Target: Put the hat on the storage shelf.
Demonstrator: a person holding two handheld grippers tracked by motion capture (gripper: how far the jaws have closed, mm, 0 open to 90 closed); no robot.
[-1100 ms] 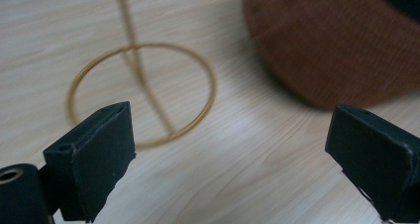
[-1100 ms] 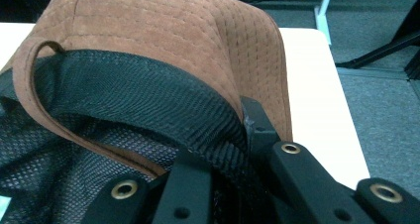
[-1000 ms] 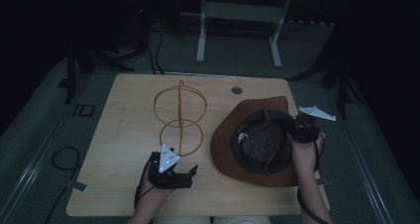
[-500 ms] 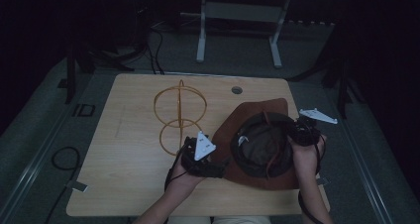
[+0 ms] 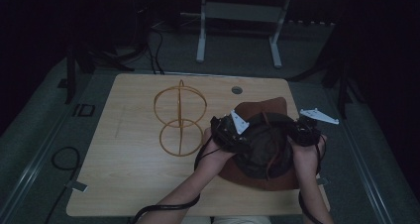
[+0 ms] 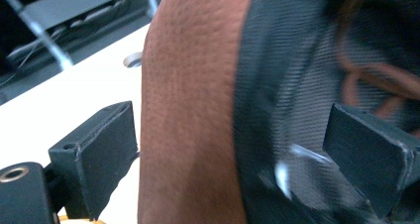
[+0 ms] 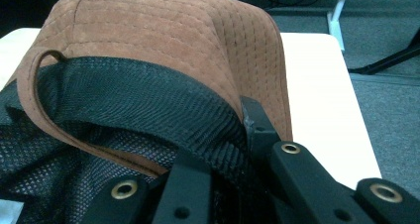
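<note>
A brown suede hat (image 5: 267,110) lies crown down at the right of the table, its black mesh lining (image 5: 262,152) facing up. My right gripper (image 5: 293,135) is shut on the hat's right edge; in the right gripper view its jaws (image 7: 233,130) pinch the brim and lining of the hat (image 7: 163,30). My left gripper (image 5: 242,136) is at the hat's left edge. In the left gripper view its jaws (image 6: 233,159) stand open on either side of the hat's brim (image 6: 188,110), with the pads apart from it.
A gold wire stand (image 5: 181,120) made of rings sits left of the hat on the wooden table (image 5: 124,184). A round cable hole (image 5: 236,90) lies near the far edge. Metal frame legs (image 5: 200,30) and cables stand on the floor behind.
My left gripper has moved right and slightly up from the table's front left to the hat's left edge, and its jaws now straddle the brim. The right gripper has stayed put.
</note>
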